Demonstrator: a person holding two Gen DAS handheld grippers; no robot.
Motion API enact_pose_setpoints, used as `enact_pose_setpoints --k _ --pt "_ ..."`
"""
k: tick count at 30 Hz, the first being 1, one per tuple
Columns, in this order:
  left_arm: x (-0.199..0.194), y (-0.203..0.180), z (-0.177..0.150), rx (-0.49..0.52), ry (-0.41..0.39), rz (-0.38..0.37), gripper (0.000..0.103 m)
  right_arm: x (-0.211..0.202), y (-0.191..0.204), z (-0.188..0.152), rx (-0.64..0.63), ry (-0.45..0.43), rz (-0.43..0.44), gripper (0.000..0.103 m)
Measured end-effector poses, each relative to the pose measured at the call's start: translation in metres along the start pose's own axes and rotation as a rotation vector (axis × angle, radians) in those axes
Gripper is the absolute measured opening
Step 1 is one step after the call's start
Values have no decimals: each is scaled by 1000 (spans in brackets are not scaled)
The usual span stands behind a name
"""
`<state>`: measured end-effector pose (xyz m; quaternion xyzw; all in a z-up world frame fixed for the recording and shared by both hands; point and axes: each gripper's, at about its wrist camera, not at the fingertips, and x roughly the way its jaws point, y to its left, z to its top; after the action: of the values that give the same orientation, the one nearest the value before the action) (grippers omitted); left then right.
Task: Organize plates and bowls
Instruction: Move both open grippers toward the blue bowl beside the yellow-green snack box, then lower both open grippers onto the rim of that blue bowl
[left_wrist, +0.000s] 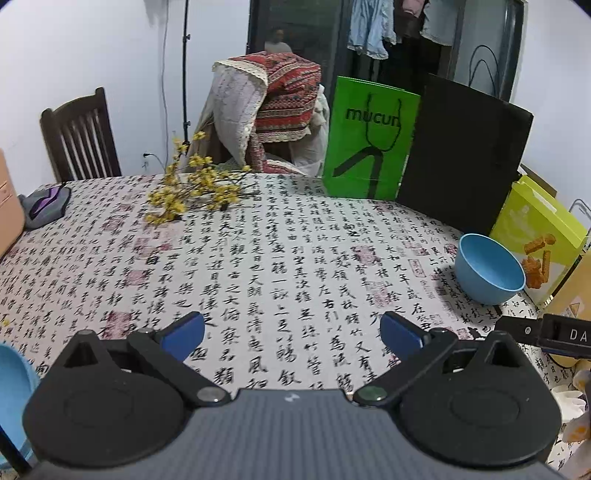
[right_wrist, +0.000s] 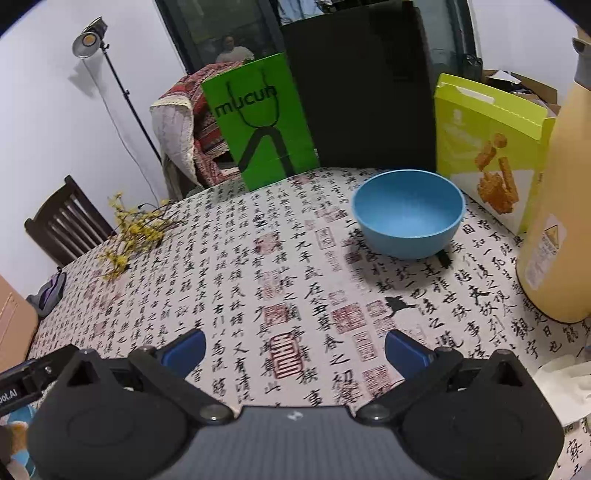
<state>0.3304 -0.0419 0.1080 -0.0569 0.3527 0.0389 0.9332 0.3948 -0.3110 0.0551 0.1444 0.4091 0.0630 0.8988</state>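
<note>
Little of the organizing looked done: the blue bowl (right_wrist: 408, 212) sat alone and upright on the tabletop (right_wrist: 258, 266), ahead of the right gripper (right_wrist: 295, 349) and a little to the right of its fingers, well apart from them. Another pale blue dish (left_wrist: 14, 391), only partly in frame, lay close beside the left gripper (left_wrist: 291, 332), outside its left finger; whether it was a plate or a bowl could not be told. No stack showed, so gathering the pieces seemed still to come. Both grippers hung released, fingers spread wide with nothing between them. Between each pair of fingers and beyond lay bare patterned cloth, giving free room for a straight approach. The bowl was hemmed on its far side by the green bag (right_wrist: 258, 122) and black board (right_wrist: 362, 92), and to the right of the fingers by the snack box (right_wrist: 487, 147) and tall yellow bottle (right_wrist: 557, 206). Yellow flowers (left_wrist: 192, 188) lay far ahead of the left fingers, toward their left.
</note>
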Motion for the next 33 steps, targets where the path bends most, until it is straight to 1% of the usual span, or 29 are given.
enact_pose_setpoints --k 10,21,33 --pt "22 -37 10 37 4 -25 103 7 -38 16 38 -14 -37 103" --pt "43 -75 16 55 11 -43 103 20 -79 34 64 -22 -69 103" --pt "70 -117 21 68 20 -65 103 37 -113 54 56 -31 -86 103"
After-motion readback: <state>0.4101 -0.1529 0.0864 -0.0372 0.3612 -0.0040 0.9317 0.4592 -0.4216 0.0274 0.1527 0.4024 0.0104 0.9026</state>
